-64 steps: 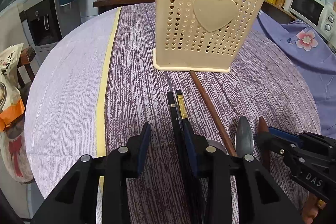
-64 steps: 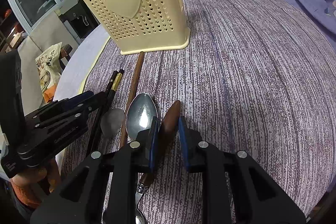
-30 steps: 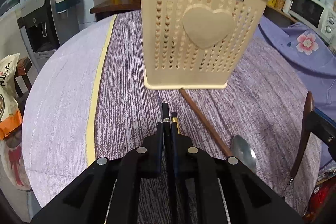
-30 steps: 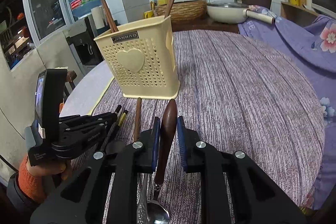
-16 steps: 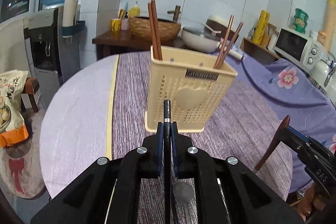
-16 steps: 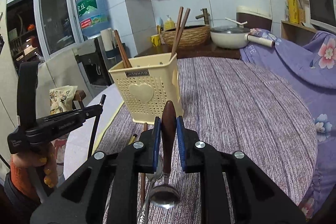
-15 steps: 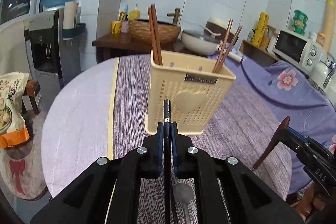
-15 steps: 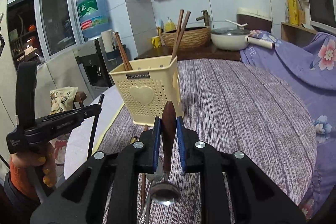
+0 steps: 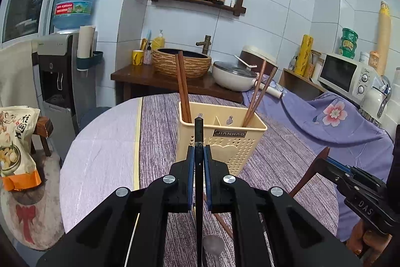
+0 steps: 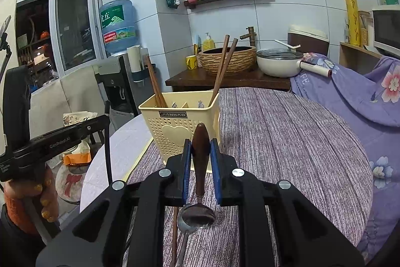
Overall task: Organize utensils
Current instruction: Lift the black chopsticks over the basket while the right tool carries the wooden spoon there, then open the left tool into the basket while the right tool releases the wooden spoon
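A cream perforated utensil basket (image 9: 225,131) stands on the purple tablecloth and also shows in the right wrist view (image 10: 175,126); brown chopsticks (image 9: 183,89) stand in its compartments. My left gripper (image 9: 198,157) is shut on black chopsticks (image 9: 199,131), held upright above the table in front of the basket. My right gripper (image 10: 201,157) is shut on the wooden handle of a spoon (image 10: 200,149), bowl end hanging down. A brown chopstick (image 10: 175,234) and a metal spoon (image 10: 185,237) lie on the cloth below.
The round table (image 9: 100,162) has a lilac cloth at left. A purple flowered cloth (image 9: 337,121) drapes to the right. A water dispenser (image 9: 57,76) and a snack bag (image 9: 15,142) stand at left, a counter with a basin (image 9: 182,61) behind.
Both grippers have risen with their utensils, so the basket's open top now shows from above. Earlier, the left gripper closed on the black chopsticks and lifted them off the cloth.
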The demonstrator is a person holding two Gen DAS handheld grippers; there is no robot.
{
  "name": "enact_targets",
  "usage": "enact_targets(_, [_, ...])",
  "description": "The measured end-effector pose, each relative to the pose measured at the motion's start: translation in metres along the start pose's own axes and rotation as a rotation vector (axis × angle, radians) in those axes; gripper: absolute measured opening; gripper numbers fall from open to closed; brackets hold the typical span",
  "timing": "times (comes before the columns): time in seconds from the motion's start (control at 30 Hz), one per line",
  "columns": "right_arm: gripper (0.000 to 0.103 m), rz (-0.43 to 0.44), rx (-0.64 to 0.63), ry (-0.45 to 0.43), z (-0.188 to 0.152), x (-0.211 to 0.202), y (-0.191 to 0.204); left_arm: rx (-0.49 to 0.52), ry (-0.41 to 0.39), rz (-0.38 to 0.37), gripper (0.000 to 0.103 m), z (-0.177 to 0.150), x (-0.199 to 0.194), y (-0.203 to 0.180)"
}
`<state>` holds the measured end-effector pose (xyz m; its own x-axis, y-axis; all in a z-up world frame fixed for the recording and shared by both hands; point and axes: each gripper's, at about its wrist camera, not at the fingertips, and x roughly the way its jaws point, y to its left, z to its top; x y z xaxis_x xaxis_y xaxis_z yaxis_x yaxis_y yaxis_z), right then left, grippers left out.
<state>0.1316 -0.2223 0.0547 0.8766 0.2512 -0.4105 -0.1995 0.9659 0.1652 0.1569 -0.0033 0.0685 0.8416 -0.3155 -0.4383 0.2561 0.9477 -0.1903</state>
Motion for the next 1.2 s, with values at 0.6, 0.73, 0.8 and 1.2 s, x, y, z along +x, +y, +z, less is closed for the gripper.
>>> enact_targets(0.6, [0.016, 0.062, -0.012, -0.005, 0.041, 0.009, 0.005, 0.029, -0.072, -0.028, 0.007, 0.035, -0.017, -0.007])
enact_targets(0.73, [0.016, 0.082, -0.022, -0.014, 0.061, 0.011, 0.007, 0.049, -0.102, -0.049, 0.007, 0.058, -0.025, -0.013])
enact_targets(0.8, [0.016, 0.095, -0.030, -0.021, 0.074, 0.012, 0.010, 0.051, -0.122, -0.064, 0.007, 0.073, -0.031, -0.016])
enact_targets(1.2, [0.016, 0.062, -0.038, -0.132, 0.175, 0.028, 0.024, 0.014, -0.276, -0.006, 0.007, 0.165, -0.029, -0.022])
